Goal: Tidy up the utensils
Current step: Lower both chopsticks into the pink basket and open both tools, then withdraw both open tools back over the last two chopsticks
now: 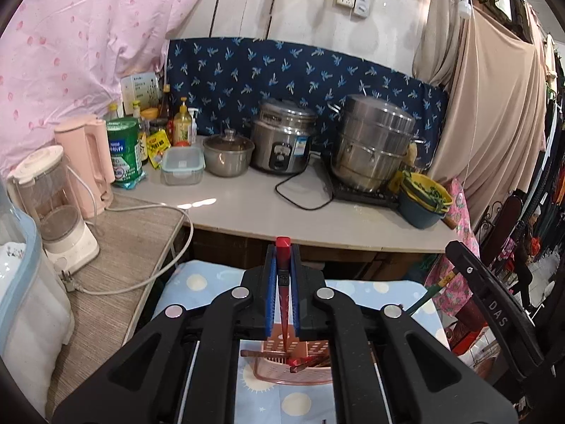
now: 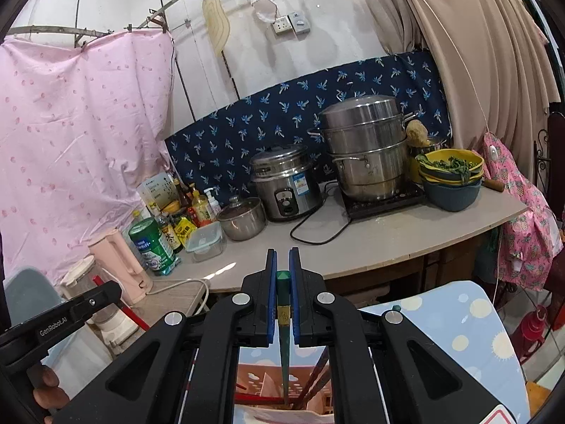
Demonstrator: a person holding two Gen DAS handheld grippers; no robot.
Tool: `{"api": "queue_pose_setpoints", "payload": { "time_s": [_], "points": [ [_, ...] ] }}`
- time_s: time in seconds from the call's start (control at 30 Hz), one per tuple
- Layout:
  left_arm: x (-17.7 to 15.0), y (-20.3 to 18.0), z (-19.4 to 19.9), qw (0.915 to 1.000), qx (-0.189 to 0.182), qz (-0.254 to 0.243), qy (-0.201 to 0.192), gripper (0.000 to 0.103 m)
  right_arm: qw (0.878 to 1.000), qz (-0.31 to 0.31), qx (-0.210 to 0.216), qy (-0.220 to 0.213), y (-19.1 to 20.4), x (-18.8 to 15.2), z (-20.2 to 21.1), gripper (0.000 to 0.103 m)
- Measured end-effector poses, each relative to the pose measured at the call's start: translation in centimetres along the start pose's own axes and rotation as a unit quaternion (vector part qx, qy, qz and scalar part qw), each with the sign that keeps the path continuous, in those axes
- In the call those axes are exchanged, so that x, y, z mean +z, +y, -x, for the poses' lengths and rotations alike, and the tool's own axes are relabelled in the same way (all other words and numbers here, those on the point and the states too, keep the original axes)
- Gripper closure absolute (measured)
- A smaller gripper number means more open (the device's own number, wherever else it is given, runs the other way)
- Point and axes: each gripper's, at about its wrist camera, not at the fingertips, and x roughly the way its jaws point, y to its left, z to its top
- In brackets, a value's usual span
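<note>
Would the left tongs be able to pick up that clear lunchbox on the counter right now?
Probably not: the left tongs are shut on a red chopstick, so nothing else fits. The lunchbox itself sits unobstructed at the front.

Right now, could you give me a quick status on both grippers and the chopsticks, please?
Left gripper shut on red chopstick. Right gripper shut on green chopstick. Pink utensil basket below, more chopsticks inside. Nothing blocking.
</note>
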Motion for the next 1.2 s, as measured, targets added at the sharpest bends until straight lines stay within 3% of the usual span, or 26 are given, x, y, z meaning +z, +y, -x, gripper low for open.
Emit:
{"api": "queue_pose_setpoints", "payload": {
  "time_s": [0.2, 0.33, 0.77, 0.97, 1.2],
  "points": [
    [-1.4, 0.7, -1.7, 0.9996, -0.003, 0.006, 0.028, 0.096, 1.0, -0.001, -0.015, 0.028, -0.8, -2.4, -1.8, 0.096],
    [-1.7, 0.9, -1.5, 0.9997, -0.007, 0.011, 0.02, 0.095, 0.999, 0.001, -0.015, 0.036, -1.2, -3.0, -1.9, 0.094],
    [-3.4, 0.9, 1.1, 0.9999, 0.009, 0.001, 0.01, 0.083, 1.0, 0.005, -0.016, 0.022, -1.4, -3.6, 2.5, 0.087],
    [-5.7, 1.4, 3.0, 0.9997, 0.019, -0.004, 0.013, 0.077, 0.999, 0.017, -0.022, 0.031, -1.6, -5.8, 5.2, 0.082],
    [-10.9, 2.2, 4.5, 0.9984, 0.033, -0.02, 0.042, 0.076, 0.997, 0.024, -0.026, 0.069, -2.0, -11.0, 8.1, 0.082]
  ]
}}
